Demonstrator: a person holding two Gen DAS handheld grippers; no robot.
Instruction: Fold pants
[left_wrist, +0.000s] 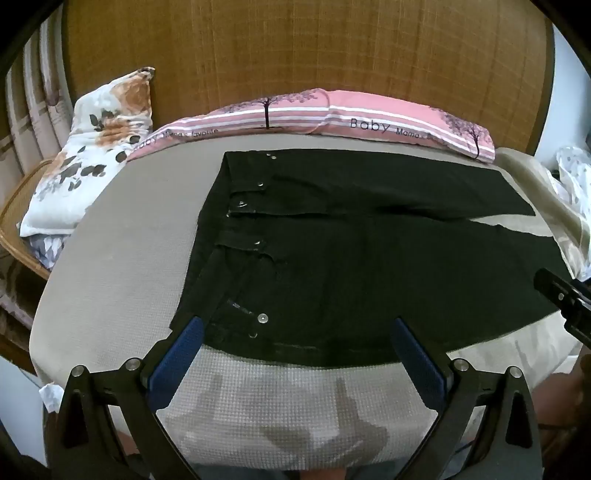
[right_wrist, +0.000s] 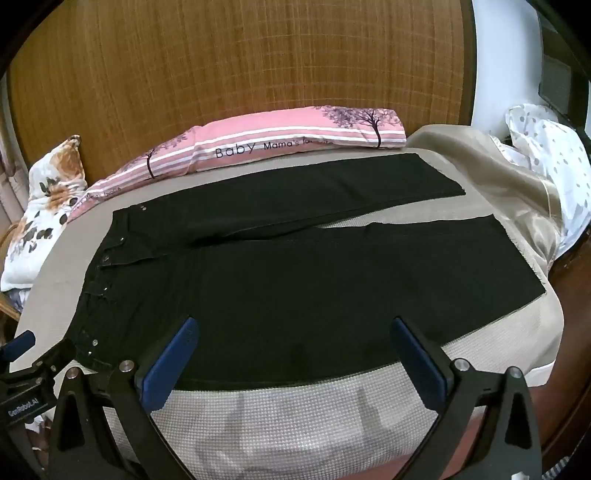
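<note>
Black pants lie flat on a bed, waistband with metal rivets to the left and both legs running right with a narrow gap between them. My left gripper hovers open above the near edge by the waistband, nothing between its blue pads. In the right wrist view the pants fill the middle. My right gripper stands open over the near leg's lower edge, also holding nothing. Each gripper shows in the other's view: the right gripper at the right edge, the left gripper at the lower left.
The bed cover is beige waffle cloth. A pink striped pillow and a floral pillow lie along the wooden headboard. A beige blanket and white dotted cloth are bunched at the right. A wicker basket stands left.
</note>
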